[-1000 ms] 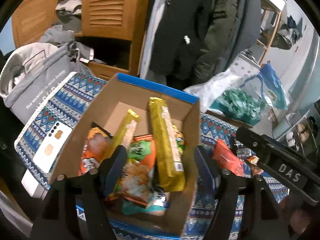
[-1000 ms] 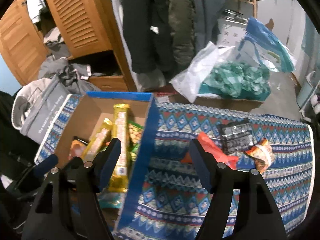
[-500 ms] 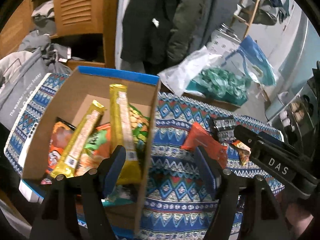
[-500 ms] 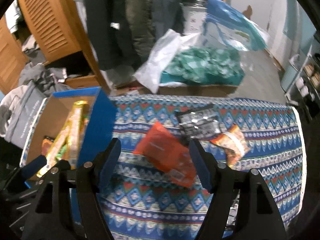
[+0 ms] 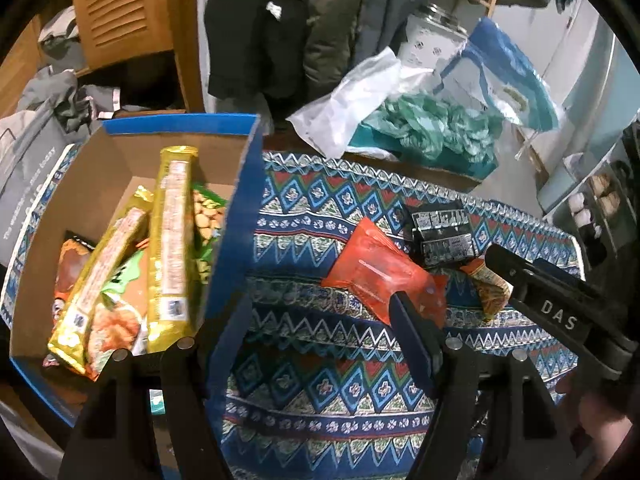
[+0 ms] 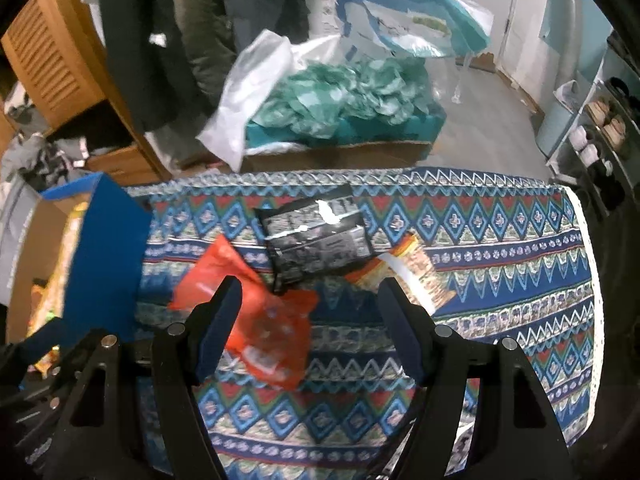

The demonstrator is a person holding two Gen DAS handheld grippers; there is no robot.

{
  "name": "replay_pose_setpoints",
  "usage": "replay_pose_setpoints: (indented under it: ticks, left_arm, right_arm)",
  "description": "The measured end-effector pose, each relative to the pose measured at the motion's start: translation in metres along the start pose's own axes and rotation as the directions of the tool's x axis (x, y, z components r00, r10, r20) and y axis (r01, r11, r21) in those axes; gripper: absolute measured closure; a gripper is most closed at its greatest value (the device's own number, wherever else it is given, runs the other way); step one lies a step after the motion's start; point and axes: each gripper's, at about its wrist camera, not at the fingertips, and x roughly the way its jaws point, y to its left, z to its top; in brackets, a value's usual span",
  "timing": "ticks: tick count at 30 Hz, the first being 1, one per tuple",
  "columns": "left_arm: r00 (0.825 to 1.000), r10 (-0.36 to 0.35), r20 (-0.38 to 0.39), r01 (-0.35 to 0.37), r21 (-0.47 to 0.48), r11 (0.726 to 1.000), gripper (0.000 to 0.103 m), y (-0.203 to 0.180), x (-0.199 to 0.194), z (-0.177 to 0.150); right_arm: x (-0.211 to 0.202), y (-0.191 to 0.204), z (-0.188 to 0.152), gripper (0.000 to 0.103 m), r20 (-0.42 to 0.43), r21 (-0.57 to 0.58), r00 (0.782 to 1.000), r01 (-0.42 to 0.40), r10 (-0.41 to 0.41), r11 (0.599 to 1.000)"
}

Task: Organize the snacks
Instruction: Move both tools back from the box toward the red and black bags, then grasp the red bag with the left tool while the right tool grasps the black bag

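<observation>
Both views have swung rightward since a second ago: the box [image 5: 132,152] now sits at the left edge of each, and the loose snacks have come toward centre.

Left gripper [image 5: 320,320]: fingers wide apart, nothing between them. It hovers over the table [image 5: 320,396], straddling the box's blue right wall; the left finger is over the box's near corner, the right finger [image 5: 416,344] overlaps the near edge of the red packet [image 5: 376,268].

Right gripper [image 6: 310,322]: fingers spread wide, holding nothing. It hangs above the patterned cloth; the left finger [image 6: 216,328] overlaps the red packet [image 6: 260,320]. Contact cannot be judged. In the left view the right gripper's black body marked "DAS" enters from the right.

Box: open cardboard, blue outside, at the table's left end. Inside, two long gold bars [image 5: 168,240] lean up against each other, with an orange packet [image 5: 72,256] to the left and green packets [image 5: 204,216] under and behind.

Loose on the cloth, right of the box:
- red packet, flat, nearest the box
- black packet [image 6: 316,236], just behind the red one, corners overlapping or touching
- orange-and-white packet [image 6: 416,276], to the right of the black one, edges close

Behind the table: a white plastic bag [image 6: 256,92] and teal crumpled material [image 6: 344,96].
</observation>
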Motion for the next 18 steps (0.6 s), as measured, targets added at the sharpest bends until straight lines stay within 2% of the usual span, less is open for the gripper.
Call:
replay_pose_setpoints:
  ticks: [8, 18]
  left_arm:
    - [0.997, 0.046, -0.065, -0.046, 0.015, 0.999, 0.030, -0.018, 0.040, 0.005]
    - [0.989, 0.054, -0.135, -0.053, 0.010, 0.999, 0.030, -0.011, 0.070, 0.000]
  right_arm:
    - [0.052, -0.012, -0.002, 0.032, -0.074, -0.019, 0.997, 0.009, -0.010, 1.000]
    - [0.093, -0.004, -0.008, 0.032, -0.132, -0.071, 0.991, 0.024, -0.034, 0.997]
